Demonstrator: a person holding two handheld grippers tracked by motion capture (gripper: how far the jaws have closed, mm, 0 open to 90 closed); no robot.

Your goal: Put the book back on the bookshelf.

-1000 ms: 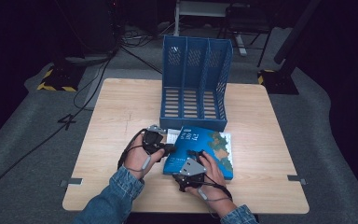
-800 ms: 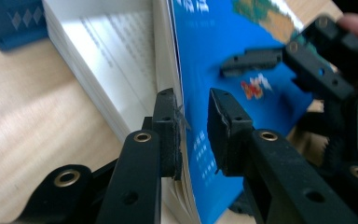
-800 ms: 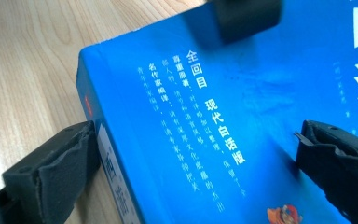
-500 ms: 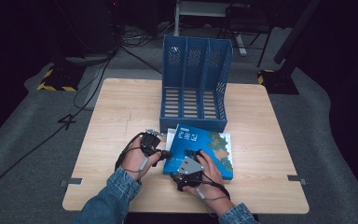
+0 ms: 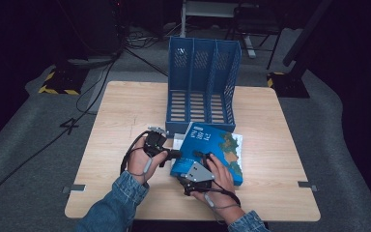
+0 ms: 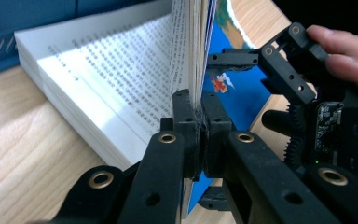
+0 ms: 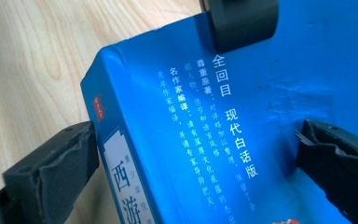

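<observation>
Jaws of the left gripper [image 6: 199,116] are pinched tight on the front cover and some top pages of the book [image 5: 211,150], and they have just been closing on them. The cover stands lifted up, and the printed pages [image 6: 116,88] below it lie bare. The right gripper [image 7: 196,144] sits at the book's spine end. One of its jaws is by the spine and the other is over the blue cover, with a gap at each, so it is spread wide and not squeezing yet.

The book lies flat on the table [image 5: 125,111], just in front of the blue rack [image 5: 202,87]. I think the book is meant to go into the rack. So the grab is only begun. Lifting the book, standing it up and sliding it into a slot are all left to do.

The hands hide the near part of the book from above. The words on the cover are too small to read there.
</observation>
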